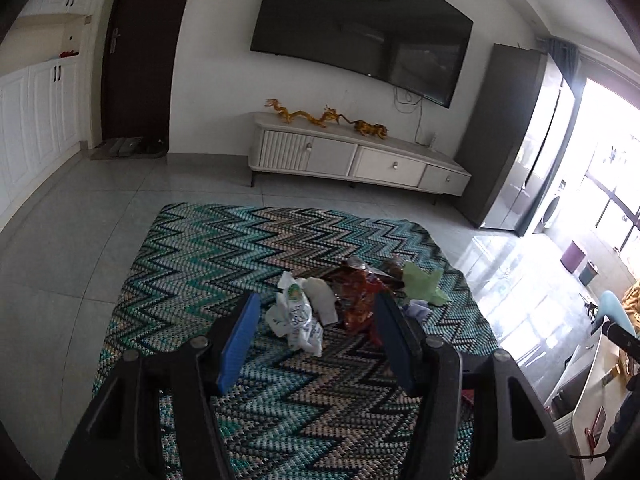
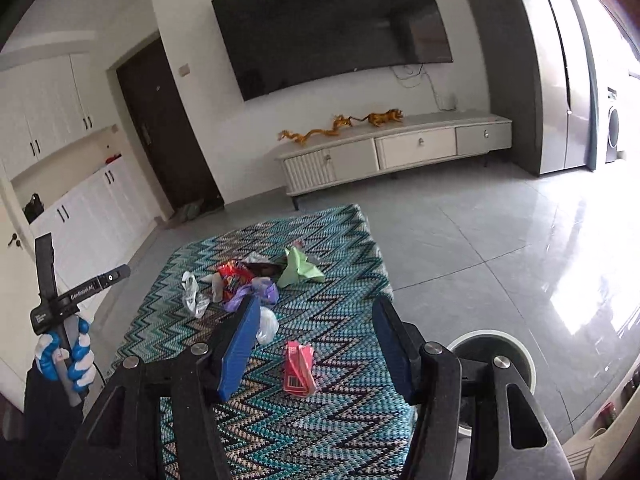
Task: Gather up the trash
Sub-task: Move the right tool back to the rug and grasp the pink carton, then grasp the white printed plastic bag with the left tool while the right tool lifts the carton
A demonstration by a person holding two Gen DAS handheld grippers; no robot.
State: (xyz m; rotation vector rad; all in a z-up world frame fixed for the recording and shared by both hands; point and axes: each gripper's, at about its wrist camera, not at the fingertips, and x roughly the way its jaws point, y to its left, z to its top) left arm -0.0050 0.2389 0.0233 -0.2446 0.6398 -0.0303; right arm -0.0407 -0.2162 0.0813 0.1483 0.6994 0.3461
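Here the floor is pale grey tile, glossy where window light falls on it, and a zigzag rug [image 2: 280, 420] in teal, black and cream lies across it. On the far wall hangs a large dark television [image 1: 360, 28] above a low white cabinet [image 1: 352, 160] that carries golden dragon figures [image 1: 304, 114]. A dark door [image 1: 140, 48] and white cupboards [image 1: 36, 120] stand to the left; a tall grey fridge [image 2: 556, 64] stands to the right.

The trash sits in a loose heap near the middle of the rug: a crumpled white bag [image 1: 298, 316], a red snack wrapper [image 1: 358, 300], a green paper [image 2: 298, 268], a purple bag [image 2: 262, 292] and a clear plastic piece [image 2: 192, 294]. A pink carton [image 2: 298, 368] lies apart from the heap, closer to the right gripper. A round white bin [image 2: 496, 352] stands on the tile just off the rug's right edge.

The left gripper [image 1: 316, 344] is tilted down toward the heap, its blue-padded jaws apart with nothing between them. The right gripper [image 2: 312, 344] points down the same way, jaws likewise parted and empty. In the right wrist view a gloved left hand [image 2: 66, 360] grasps the other gripper's handle.
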